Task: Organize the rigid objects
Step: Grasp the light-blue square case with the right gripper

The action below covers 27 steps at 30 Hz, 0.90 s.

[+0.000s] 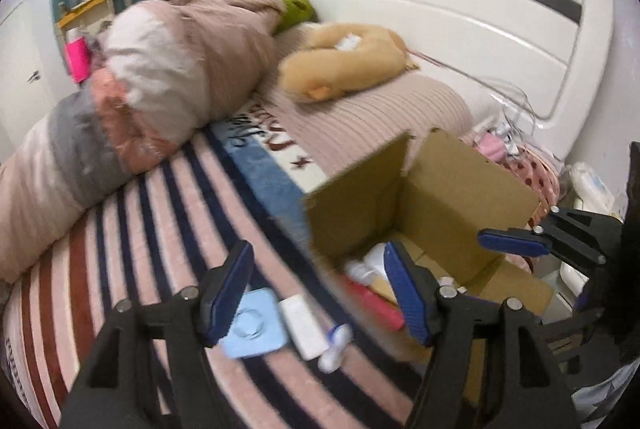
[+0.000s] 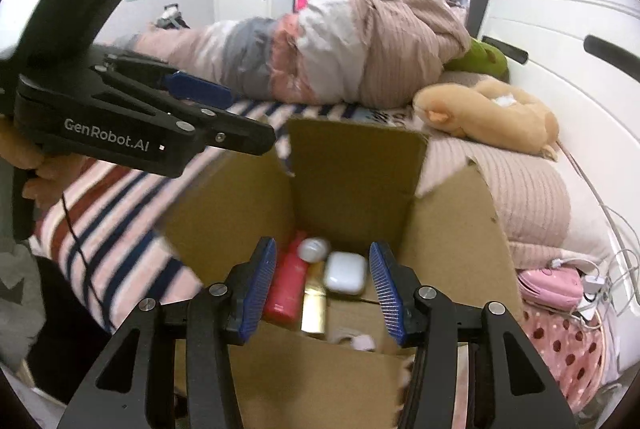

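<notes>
Partly done, I judge: the open brown cardboard box (image 2: pixel 352 181) on the bed already holds a red bottle (image 2: pixel 286 285), gold tube (image 2: pixel 315 309) and white earbud case (image 2: pixel 345 272). A pale blue square compact (image 1: pixel 254 325), white bar (image 1: pixel 302 329) and small blurred white-blue item (image 1: pixel 336 343) wait on the striped blanket (image 1: pixel 132 237). My left tongs (image 1: pixel 320 297) stand wide and empty; my right tongs (image 2: pixel 324 293) stand narrower, gripping nothing. The box's near corner is hidden.

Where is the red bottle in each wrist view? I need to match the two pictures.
Left wrist view: the red bottle lies low in the cardboard box, just left of the left tongs' right finger, partly hidden.
Right wrist view: it lies bottom centre in the box, just inside the right tongs' left finger, beside a white case.
Shared landmark: the tan plush toy on the bed.
</notes>
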Motion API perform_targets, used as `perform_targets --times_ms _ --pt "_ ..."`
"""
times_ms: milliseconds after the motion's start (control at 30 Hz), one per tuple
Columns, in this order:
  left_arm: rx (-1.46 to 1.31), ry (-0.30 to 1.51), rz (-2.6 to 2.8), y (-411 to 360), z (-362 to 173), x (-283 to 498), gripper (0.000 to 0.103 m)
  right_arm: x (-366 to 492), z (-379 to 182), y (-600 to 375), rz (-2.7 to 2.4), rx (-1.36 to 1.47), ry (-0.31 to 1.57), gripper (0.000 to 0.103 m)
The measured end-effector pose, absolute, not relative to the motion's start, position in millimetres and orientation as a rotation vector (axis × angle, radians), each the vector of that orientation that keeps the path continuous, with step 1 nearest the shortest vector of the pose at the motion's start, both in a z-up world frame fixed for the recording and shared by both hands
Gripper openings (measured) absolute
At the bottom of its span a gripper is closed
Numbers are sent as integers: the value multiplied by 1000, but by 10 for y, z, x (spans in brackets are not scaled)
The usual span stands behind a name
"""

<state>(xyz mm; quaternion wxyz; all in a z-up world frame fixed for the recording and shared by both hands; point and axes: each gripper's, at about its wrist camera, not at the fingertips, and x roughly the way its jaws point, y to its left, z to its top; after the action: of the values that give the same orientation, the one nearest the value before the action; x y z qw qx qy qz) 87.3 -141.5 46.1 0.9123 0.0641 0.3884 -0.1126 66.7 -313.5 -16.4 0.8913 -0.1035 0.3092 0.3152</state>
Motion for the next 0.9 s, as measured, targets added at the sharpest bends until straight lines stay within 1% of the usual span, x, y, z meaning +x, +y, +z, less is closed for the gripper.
perform_targets --times_ms 167,233,267,500,600,667,800,900 --pt "80 782 -166 -856 341 610 66 338 -101 -2646 752 -213 604 45" --pt "54 789 -155 -631 213 531 66 244 -140 -2428 797 -195 613 45" --pt "41 796 -155 -520 130 498 66 206 -167 -2324 784 -197 607 48" --pt "-19 853 -167 -99 -411 488 67 58 -289 -1934 701 -205 527 48" --pt "-50 874 -177 12 -628 549 67 98 -452 -1757 736 -203 587 48" --pt "-63 890 -181 63 -754 590 70 157 -580 -1654 744 -203 629 48" --pt "-73 922 -167 153 -956 701 70 425 -959 -1440 723 -193 734 48" --pt "-89 930 -146 271 -1027 745 70 657 -1199 -1367 674 -167 792 55"
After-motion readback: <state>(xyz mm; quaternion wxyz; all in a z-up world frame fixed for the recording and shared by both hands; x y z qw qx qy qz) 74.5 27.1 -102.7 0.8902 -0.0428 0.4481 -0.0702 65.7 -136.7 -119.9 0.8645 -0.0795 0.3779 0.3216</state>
